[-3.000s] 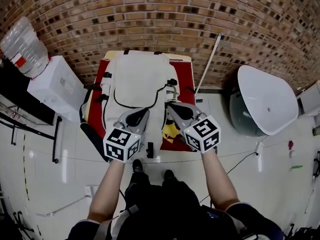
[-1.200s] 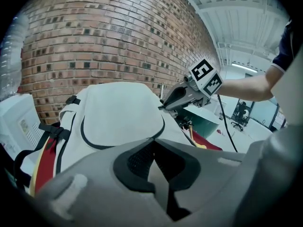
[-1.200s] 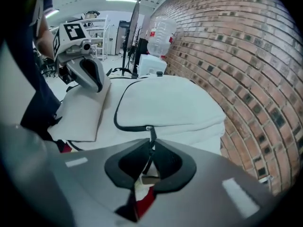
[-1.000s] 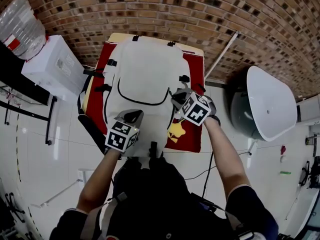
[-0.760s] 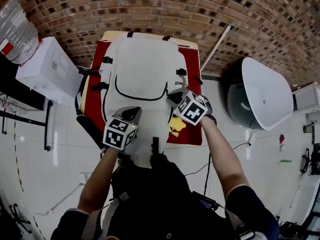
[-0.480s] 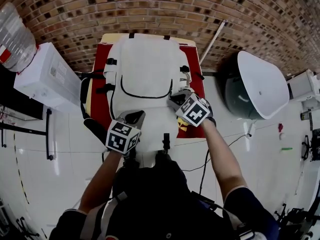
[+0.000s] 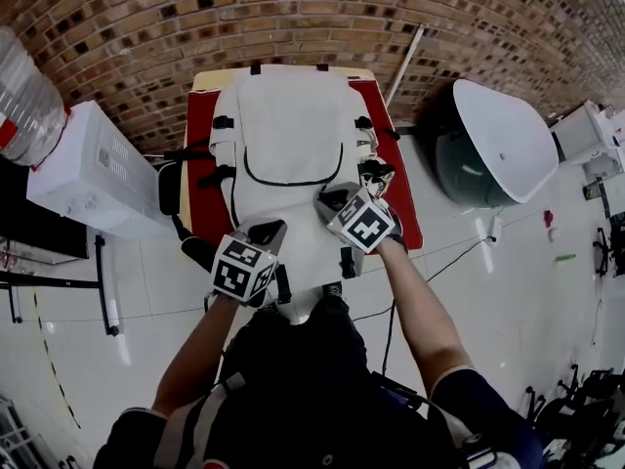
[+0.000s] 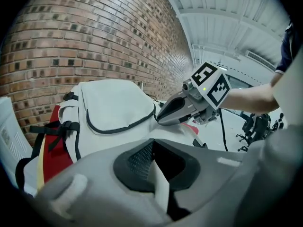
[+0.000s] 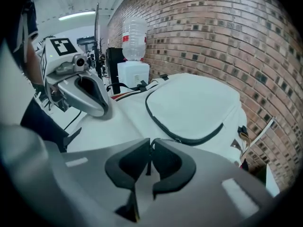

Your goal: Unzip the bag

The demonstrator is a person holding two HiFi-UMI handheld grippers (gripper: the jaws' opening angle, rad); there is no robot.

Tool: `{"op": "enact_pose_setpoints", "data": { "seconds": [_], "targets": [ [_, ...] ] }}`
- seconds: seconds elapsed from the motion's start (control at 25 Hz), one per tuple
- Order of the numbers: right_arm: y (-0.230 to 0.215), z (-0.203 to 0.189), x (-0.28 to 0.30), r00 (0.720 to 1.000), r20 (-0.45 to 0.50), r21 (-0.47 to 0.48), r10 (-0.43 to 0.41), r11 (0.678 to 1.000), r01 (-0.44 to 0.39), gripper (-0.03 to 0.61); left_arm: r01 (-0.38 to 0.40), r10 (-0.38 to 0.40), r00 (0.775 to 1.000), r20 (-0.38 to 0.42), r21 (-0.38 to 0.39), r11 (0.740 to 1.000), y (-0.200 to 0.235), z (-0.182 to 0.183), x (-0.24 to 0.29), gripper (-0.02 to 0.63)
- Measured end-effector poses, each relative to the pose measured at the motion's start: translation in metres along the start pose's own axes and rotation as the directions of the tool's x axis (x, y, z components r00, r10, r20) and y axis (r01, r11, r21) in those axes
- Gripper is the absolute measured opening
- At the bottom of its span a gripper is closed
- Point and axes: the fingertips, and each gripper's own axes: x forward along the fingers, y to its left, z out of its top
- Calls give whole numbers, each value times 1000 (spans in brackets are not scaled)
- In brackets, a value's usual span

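I see no words or numbers that can be read. The cubes on the left gripper point(image 7: 265, 232) and right gripper point(image 7: 328, 202) carry only black-and-white square markers. The red label on the water bottle point(image 7: 24, 86), far left, is too small to read.

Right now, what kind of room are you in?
Probably an office or lab room, not a home: a bare brick wall, a water cooler with its big bottle, and a shiny white floor.

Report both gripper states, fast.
Left gripper: closed on a fold of the bag.
Right gripper: closed on the zipper pull.
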Motion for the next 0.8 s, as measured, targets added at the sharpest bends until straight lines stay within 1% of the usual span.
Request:
{"op": "enact_pose_setpoints", "data": {
  "seconds": [0.16, 0.4, 0.56, 0.8],
  "targets": [
    [17, 16, 12, 999, -5, -17, 32, 999, -32, 35, 6, -6, 1000, -21, 7, 1000, 7, -8, -6, 2],
    [37, 44, 33, 997, 1, -48, 76, 996, -76, 35, 25, -25, 999, -27, -9, 1000, 16, -21, -15, 2],
    [51, 62, 46, 993, 1, -75, 122, 990, -121, 35, 32, -33, 999, -31, -30, 999, 19, -33, -21, 2],
    [65, 97, 67, 985, 37, -91, 167, 982, -163, 34, 32, -34, 999, -36, -50, 998, 23, -43, -29, 2]
  ]
}}
